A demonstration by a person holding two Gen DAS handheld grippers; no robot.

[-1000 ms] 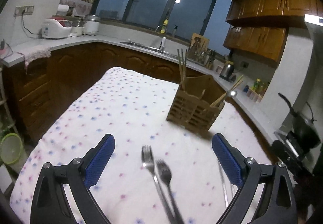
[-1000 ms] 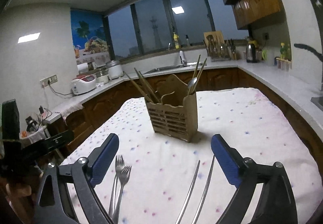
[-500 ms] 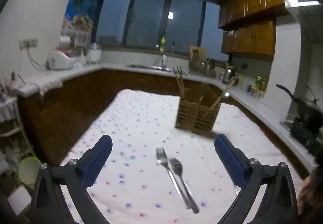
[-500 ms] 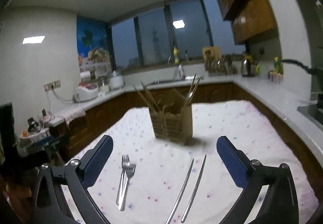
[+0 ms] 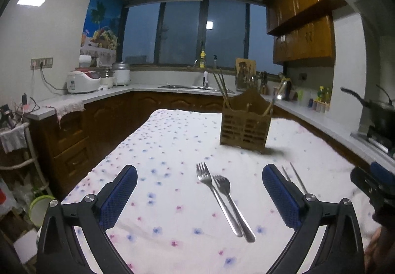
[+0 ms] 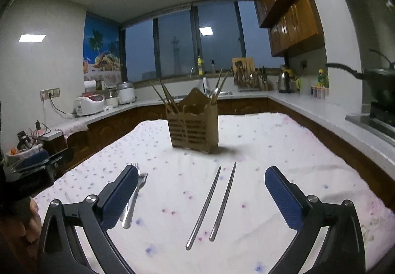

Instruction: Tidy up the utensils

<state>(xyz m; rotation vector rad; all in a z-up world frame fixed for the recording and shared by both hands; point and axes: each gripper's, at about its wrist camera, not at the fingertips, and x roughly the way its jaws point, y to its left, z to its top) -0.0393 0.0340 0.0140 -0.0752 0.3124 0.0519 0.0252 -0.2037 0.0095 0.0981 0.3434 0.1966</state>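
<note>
Room: a dim kitchen with dark wooden cabinets, a white counter and a table under a white cloth with small blue and pink flowers [image 5: 172, 140].
Left gripper [image 5: 199, 185]: jaws spread wide, holding nothing, above the cloth.
Right gripper [image 6: 201, 186]: jaws spread wide, empty, touching nothing.
Holder: one slatted wooden utensil box [image 6: 193, 125] stands upright mid-table; wooden chopsticks [image 6: 166, 96] lean in its left part, a spoon and more sticks in its right.
Forks: two steel forks [image 5: 223, 200] lie side by side, handles touching, between the left gripper's fingers.
Chopsticks: two steel chopsticks [image 6: 212, 202] lie nearly parallel on the cloth, between the right gripper's fingers.
</note>
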